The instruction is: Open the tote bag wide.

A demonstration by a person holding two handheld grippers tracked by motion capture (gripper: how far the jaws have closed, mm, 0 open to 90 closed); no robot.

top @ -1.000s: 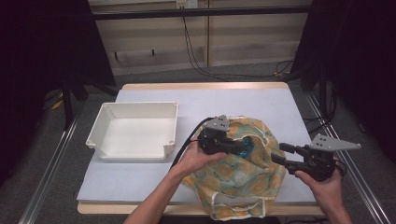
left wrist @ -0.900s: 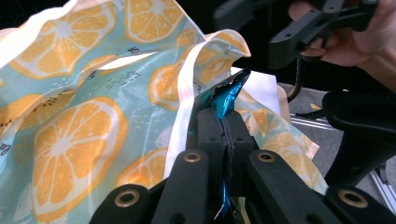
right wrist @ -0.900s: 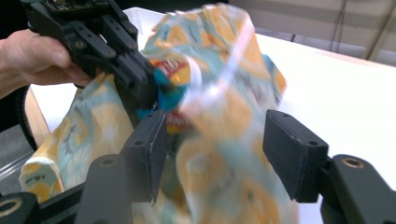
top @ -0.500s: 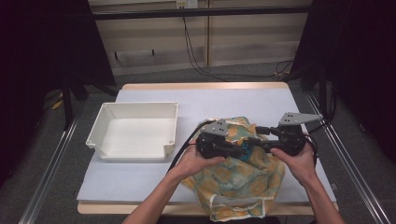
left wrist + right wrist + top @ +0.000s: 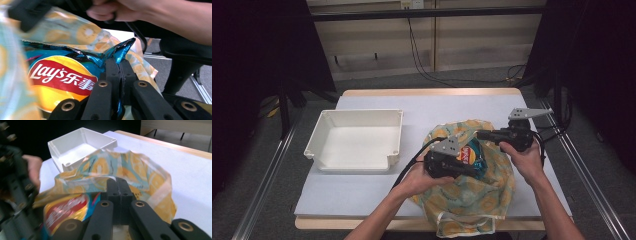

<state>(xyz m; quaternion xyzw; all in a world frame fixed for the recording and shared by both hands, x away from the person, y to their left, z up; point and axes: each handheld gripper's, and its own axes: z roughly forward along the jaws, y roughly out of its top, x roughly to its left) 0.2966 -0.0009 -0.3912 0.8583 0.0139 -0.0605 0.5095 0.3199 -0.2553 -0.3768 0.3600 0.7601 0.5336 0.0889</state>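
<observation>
- Yellow-and-teal cloth bag with an orange-slice print (image 5: 477, 195) lies crumpled on the near right part of the white-covered table (image 5: 362, 192); its mouth is held up between my two tools.
- Shiny blue-and-yellow crisp packet with a red label (image 5: 471, 156) sits in the mouth of the bag, partly covered by the cloth.
- My left tool (image 5: 119, 65) has its jaws pressed together on the top corner of the crisp packet (image 5: 62, 77); the foil corner sticks up just above the jaw tips.
- My right tool (image 5: 117, 183) has just been closing; in the right gripper view its jaws stand together, pinching the rim of the cloth bag (image 5: 117, 168) just above the packet (image 5: 66, 211).
- In the high view, the left tool (image 5: 457, 165) and the right tool (image 5: 484, 134) are near each other over the bag.
- White rectangular plastic tray (image 5: 356, 140) stands to the left of the bag, apart from it.
</observation>
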